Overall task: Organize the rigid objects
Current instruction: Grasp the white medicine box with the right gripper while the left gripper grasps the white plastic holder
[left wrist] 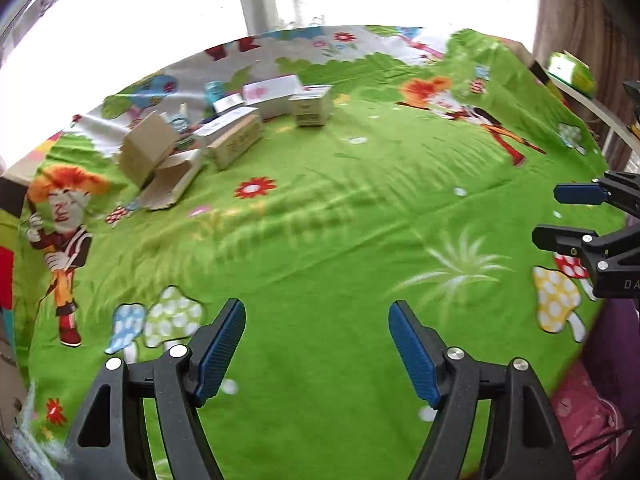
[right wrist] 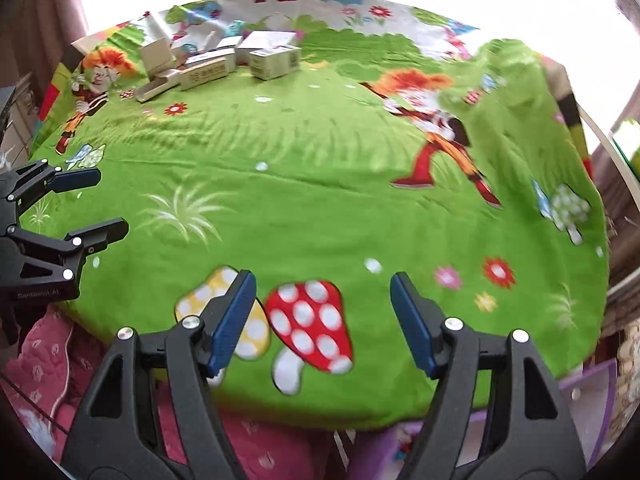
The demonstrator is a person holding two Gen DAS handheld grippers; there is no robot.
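A cluster of small boxes lies at the far left of a table under a green cartoon cloth [left wrist: 340,208]. It holds an open cardboard box [left wrist: 150,152], a long kraft box [left wrist: 236,140], a white-pink box [left wrist: 272,94] and a small printed carton [left wrist: 312,106]. The cluster also shows in the right wrist view, with the kraft box [right wrist: 206,70] and the carton [right wrist: 276,60]. My left gripper [left wrist: 316,320] is open and empty above the near cloth. My right gripper [right wrist: 322,292] is open and empty at the table's front edge. Each gripper shows in the other's view, the right gripper [left wrist: 560,216] and the left gripper [right wrist: 104,204].
A teal can [left wrist: 214,92] and a small bottle [left wrist: 182,118] stand behind the boxes. A bright window lies beyond the table. A green pack [left wrist: 568,68] sits on a white shelf at the right. Pink fabric [right wrist: 48,360] lies below the front edge.
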